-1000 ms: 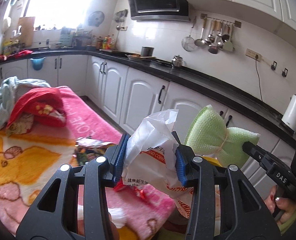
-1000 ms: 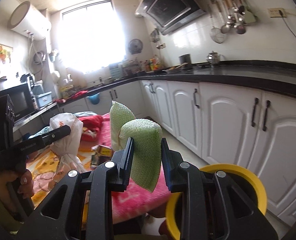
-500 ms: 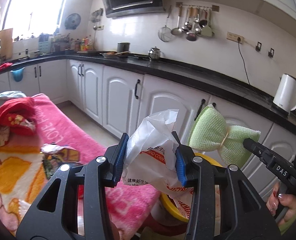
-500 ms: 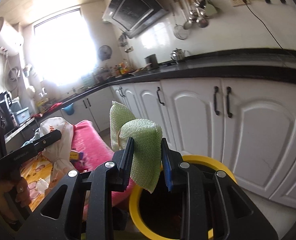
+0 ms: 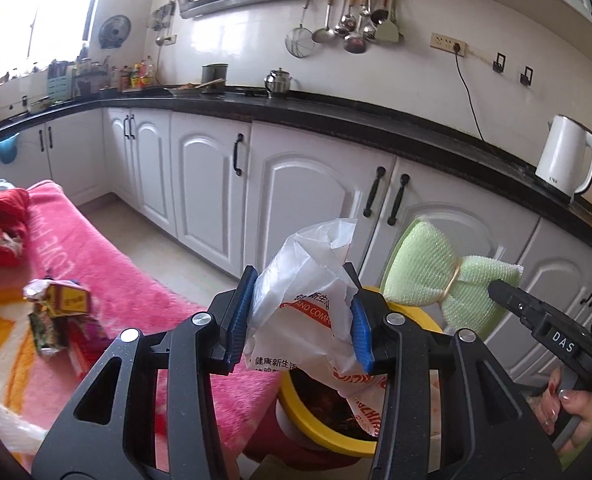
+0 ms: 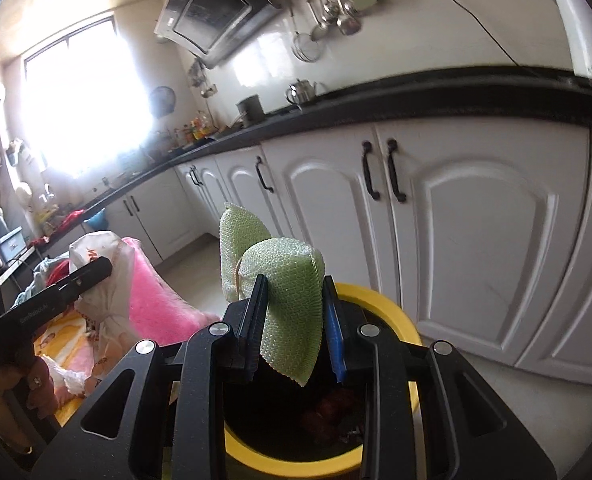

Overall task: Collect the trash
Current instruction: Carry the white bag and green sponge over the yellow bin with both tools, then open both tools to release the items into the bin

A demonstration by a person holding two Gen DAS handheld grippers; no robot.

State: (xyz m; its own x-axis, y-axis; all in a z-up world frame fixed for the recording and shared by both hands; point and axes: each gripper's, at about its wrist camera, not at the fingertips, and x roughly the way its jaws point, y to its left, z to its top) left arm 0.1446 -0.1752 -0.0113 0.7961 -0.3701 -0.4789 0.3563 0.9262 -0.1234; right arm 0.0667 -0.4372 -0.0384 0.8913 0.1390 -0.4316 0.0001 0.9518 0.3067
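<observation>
Plastic bag (image 5: 308, 320), white with red print, sits clamped between the blue pads of the left gripper (image 5: 301, 322), centre of the left wrist frame; its lower end hangs over the yellow bin (image 5: 308, 426). Green mesh sponge (image 6: 292, 312) is pinched in the right gripper (image 6: 294, 330), lower centre of the right wrist frame, directly above the bin's rim (image 6: 380, 300). Pink blanket (image 5: 108, 272) with wrappers (image 5: 58, 312) lies at left. White cabinets (image 5: 304, 188) and a kettle (image 5: 566, 160) stand beyond.
</observation>
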